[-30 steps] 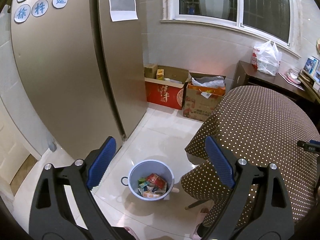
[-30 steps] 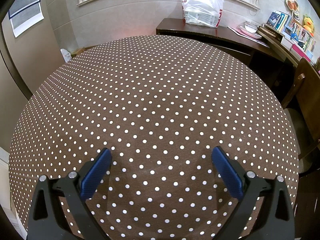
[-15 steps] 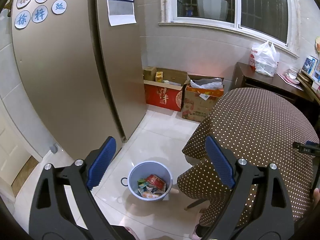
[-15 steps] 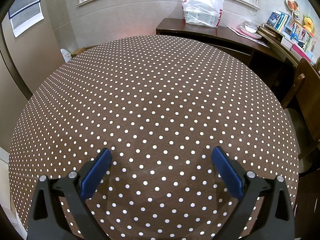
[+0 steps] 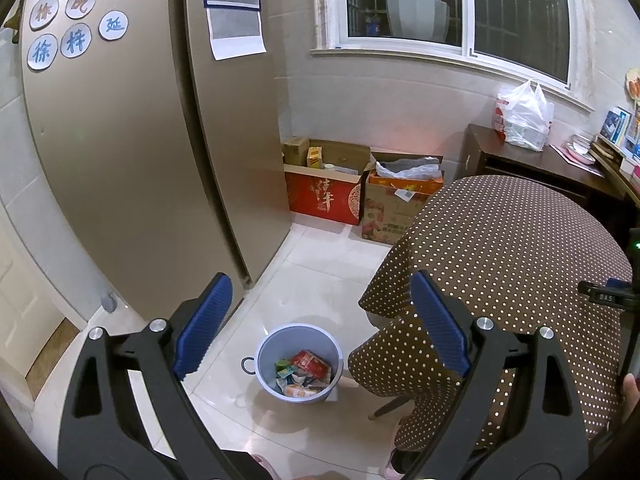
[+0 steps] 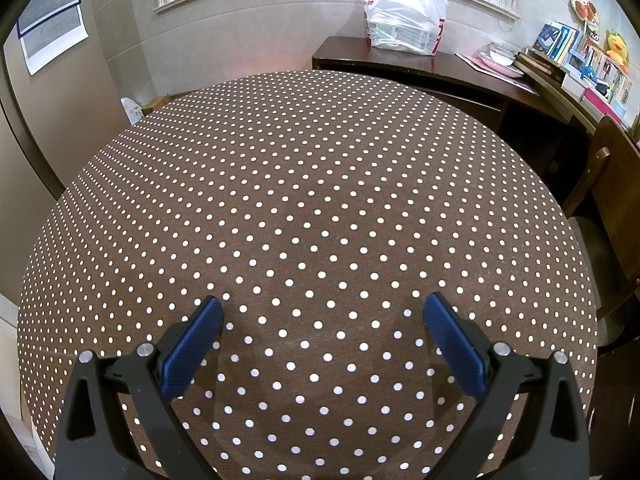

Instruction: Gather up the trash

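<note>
Left gripper (image 5: 320,312) fingers spread and empty above the floor, grey bin (image 5: 299,363) of wrappers (image 5: 306,372) between them beside the polka-dot counter (image 5: 520,248), right gripper (image 6: 322,340) fingers likewise released over that counter's cloth, white bag (image 6: 404,20) on the sideboard beyond.

Home dining room, fridge (image 5: 120,160), polka-dot table (image 6: 304,216)

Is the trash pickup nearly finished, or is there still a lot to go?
It looks close to finished. Done: the bin on the floor holds several wrappers and cartons. In hand: nothing; the left gripper and right gripper both have their jaws open and empty. Left: no loose trash shows on the dotted tablecloth or the floor tiles, so little seems to remain.
</note>
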